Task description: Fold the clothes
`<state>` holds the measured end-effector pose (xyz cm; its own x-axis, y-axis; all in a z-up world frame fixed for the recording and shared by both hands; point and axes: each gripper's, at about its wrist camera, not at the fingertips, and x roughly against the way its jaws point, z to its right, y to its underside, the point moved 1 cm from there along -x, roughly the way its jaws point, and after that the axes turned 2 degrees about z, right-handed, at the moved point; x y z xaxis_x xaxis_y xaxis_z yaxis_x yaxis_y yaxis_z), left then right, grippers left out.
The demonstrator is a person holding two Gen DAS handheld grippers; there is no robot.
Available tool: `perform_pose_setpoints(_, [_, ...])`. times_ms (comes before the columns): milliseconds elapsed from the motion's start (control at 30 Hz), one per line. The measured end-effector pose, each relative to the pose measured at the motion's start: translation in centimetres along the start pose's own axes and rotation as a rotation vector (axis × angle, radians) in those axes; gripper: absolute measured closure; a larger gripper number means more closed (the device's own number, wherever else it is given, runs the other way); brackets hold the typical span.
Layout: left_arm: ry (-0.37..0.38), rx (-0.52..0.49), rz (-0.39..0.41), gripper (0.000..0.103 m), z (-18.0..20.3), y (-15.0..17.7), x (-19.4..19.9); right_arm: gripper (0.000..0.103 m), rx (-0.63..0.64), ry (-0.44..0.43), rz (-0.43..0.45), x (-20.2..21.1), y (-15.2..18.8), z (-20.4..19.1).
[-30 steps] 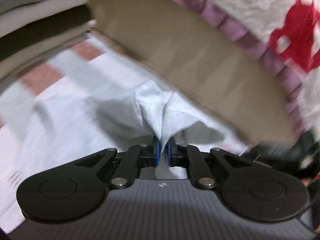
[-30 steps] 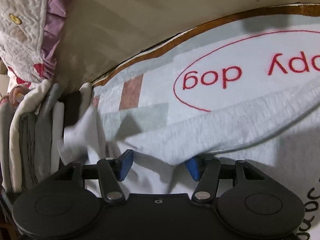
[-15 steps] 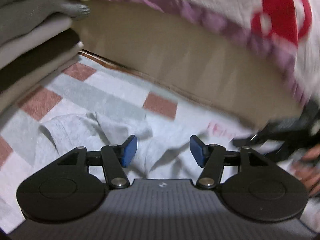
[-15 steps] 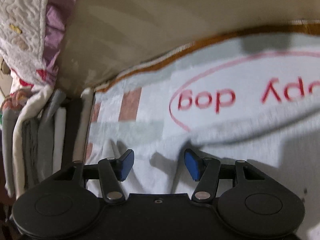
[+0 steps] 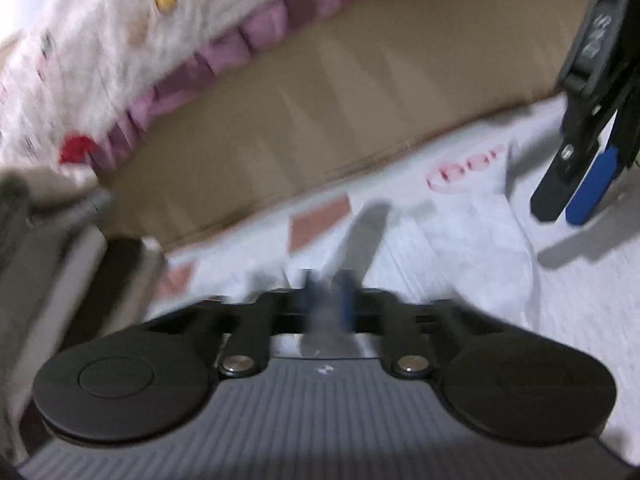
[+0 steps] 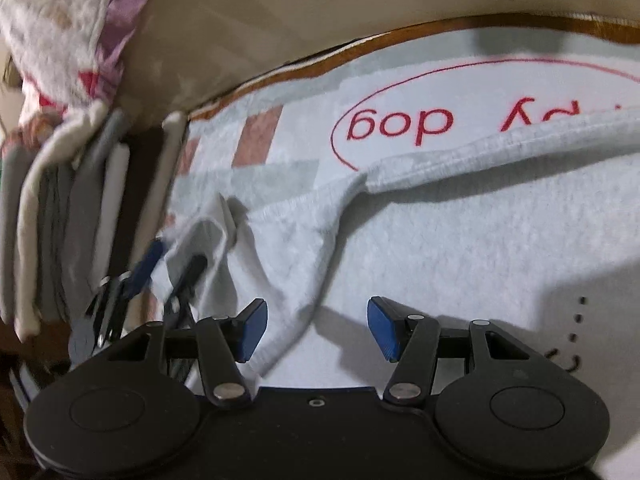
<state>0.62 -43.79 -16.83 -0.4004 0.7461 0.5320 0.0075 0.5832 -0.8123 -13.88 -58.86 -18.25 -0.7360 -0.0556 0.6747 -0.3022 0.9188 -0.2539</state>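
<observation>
A light grey fleece garment (image 6: pixel 440 240) lies spread on a pale mat printed with red "dog" lettering (image 6: pixel 400 124). In the blurred left wrist view my left gripper (image 5: pixel 326 292) has its blue pads close together with grey cloth between them. The right wrist view shows that left gripper (image 6: pixel 172 260) pinching a bunched corner of the garment at its left edge. My right gripper (image 6: pixel 316 328) stands open just above the garment's folded hem, holding nothing. One of its fingers (image 5: pixel 588 184) hangs at the top right of the left wrist view.
A stack of folded grey, white and dark clothes (image 6: pixel 60 220) stands at the mat's left edge, close to the left gripper. Behind the mat rises a beige bed base (image 5: pixel 340 120) under a white quilt with a purple ruffle (image 5: pixel 120 60).
The left gripper, open half a second ago, has shut on the garment's corner and swung its view right. The right gripper stays open and has come lower over the garment.
</observation>
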Motion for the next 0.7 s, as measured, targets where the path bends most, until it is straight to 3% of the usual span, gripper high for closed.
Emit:
perform_pose_setpoints(133, [0.006,-0.070,0.018,0.102,0.7,0.1,0.0,0.042,0.043,0.031,0.005,0.4,0.7,-0.4])
perform_pose_setpoints(233, [0.034,-0.058,0.054,0.102,-1.3,-2.1,2.2,0.040,0.076,0.055,0.009,0.7,1.3,-0.6])
perform_pose_setpoints(333, [0.142,0.190,0.056,0.102,-5.2,-3.2,5.0,0.036,0.086,0.028,0.055,0.3,1.0,-0.6])
perform_pose_setpoints(467, [0.247,0.474,-0.028,0.102,-8.0,0.2,7.7,0.036,0.035,-0.051,0.133,-0.6,0.0,0.1])
perform_pose_setpoints(567, [0.292,0.603,-0.124,0.102,-8.0,4.3,8.9,0.036,0.030,-0.066,0.162,-1.1,-0.5,0.1])
perform_pose_setpoints(667, [0.312,0.525,-0.276,0.099,-6.9,6.9,8.2,0.036,0.139,-0.025,0.158,-1.6,-0.8,-1.2])
perform_pose_setpoints(700, [0.317,0.514,-0.290,0.099,-7.0,7.1,8.0,0.036,0.150,-0.013,0.161,-1.6,-0.9,-1.3])
